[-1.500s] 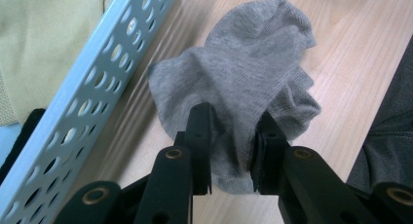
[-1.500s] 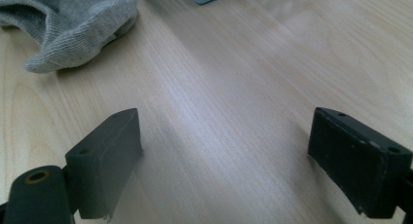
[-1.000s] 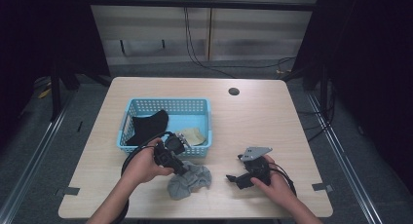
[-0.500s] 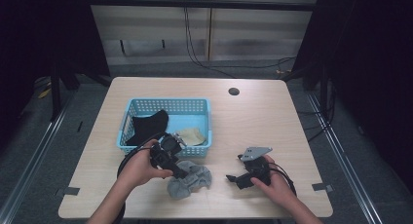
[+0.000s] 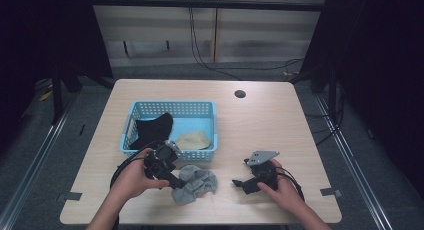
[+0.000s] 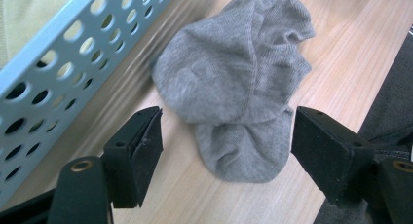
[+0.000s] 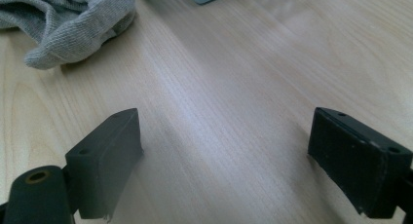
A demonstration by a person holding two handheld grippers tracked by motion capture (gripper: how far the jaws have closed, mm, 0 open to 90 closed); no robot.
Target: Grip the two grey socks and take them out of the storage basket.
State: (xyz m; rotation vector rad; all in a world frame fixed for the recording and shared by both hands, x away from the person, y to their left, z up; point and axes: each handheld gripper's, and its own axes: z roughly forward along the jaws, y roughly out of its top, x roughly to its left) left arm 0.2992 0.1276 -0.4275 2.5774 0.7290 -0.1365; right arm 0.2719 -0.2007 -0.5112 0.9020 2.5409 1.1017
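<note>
A crumpled grey sock (image 5: 200,184) lies on the wooden table just in front of the blue basket (image 5: 170,104). My left gripper (image 5: 175,181) sits at the sock's left edge. Its jaws have just been opening. In the left gripper view the grey sock (image 6: 238,87) rests loose on the table, its near end between the spread jaws of the left gripper (image 6: 226,131), and the pads do not touch it. My right gripper (image 5: 240,184) rests low on the table to the sock's right. In its own view the right gripper (image 7: 224,146) stands open over bare wood.
The blue basket holds a black sock (image 5: 152,130) and a beige one (image 5: 194,140). Its perforated wall (image 6: 58,63) runs close along the left gripper. A round hole (image 5: 240,94) sits in the table's far right. The table's front edge lies just behind both hands.
The left gripper's jaws have spread and let go of the grey sock, which now lies on the table. The left hand has drawn back a little to the left. The right hand has kept still.
</note>
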